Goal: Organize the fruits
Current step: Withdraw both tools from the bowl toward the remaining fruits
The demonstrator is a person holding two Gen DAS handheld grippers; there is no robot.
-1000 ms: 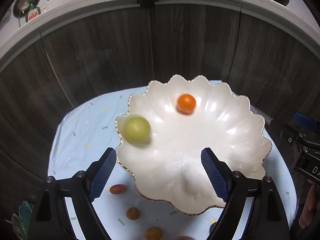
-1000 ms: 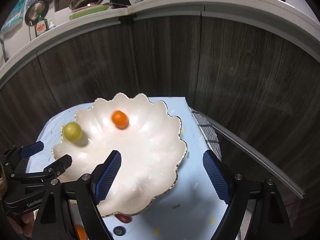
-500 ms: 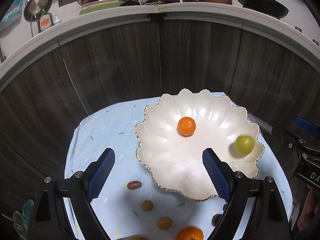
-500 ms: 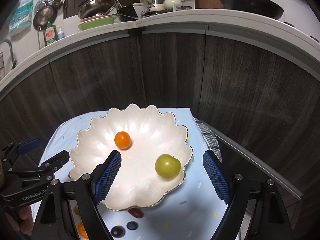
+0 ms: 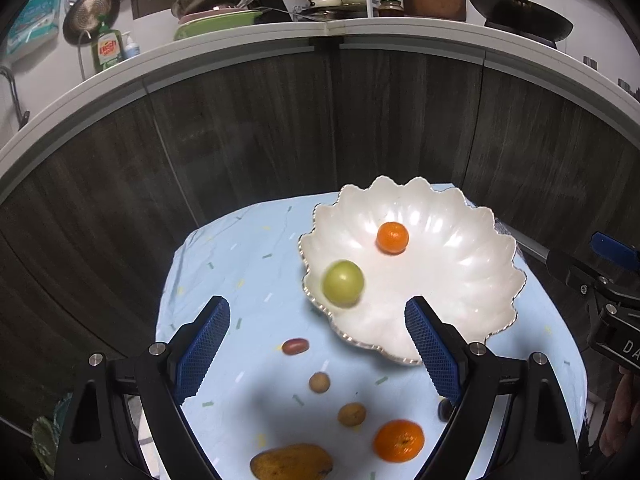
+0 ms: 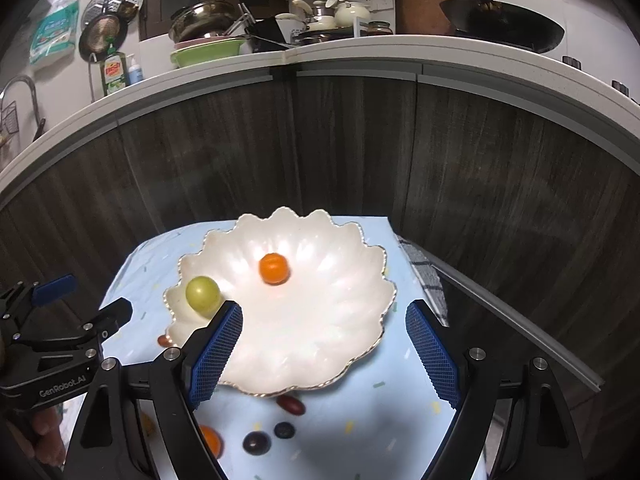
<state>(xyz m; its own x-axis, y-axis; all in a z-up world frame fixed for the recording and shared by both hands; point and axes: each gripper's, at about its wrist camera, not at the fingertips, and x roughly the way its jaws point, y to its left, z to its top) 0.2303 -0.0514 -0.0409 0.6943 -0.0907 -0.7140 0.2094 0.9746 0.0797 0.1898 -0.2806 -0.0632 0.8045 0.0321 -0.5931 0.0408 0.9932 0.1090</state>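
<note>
On the far left of the blue tablecloth (image 5: pixel 224 264) there is only bare cloth with small coloured marks. The left gripper (image 5: pixel 318 344) hangs above the near part of the table with its jaws wide apart, and nothing is between them.

Under it lie loose fruits, apart from each other. A small red oval fruit (image 5: pixel 295 346) lies with its long axis left to right. Nearer the camera are a small round brown fruit (image 5: pixel 319 382) and a second brown fruit (image 5: pixel 351 414). At the bottom edge is a yellow-brown mango (image 5: pixel 291 462), partly cut off, also lying left to right, with its narrower end toward the right. Right of it is a loose orange (image 5: pixel 399 440), and a dark fruit (image 5: pixel 444 409) shows just beside the right finger.

Further right and further back stands the white scalloped bowl (image 5: pixel 460 280) with a gold rim. A green round fruit (image 5: pixel 343 283) sits at its left wall, a little blurred. A small orange (image 5: pixel 393 237) lies near the middle.

The right gripper (image 6: pixel 324 354) is also open wide and holds nothing. In its view a red oval fruit (image 6: pixel 291 405) lies near the bowl's front rim, tilted, and two dark berries (image 6: pixel 270 437) lie side by side.
</note>
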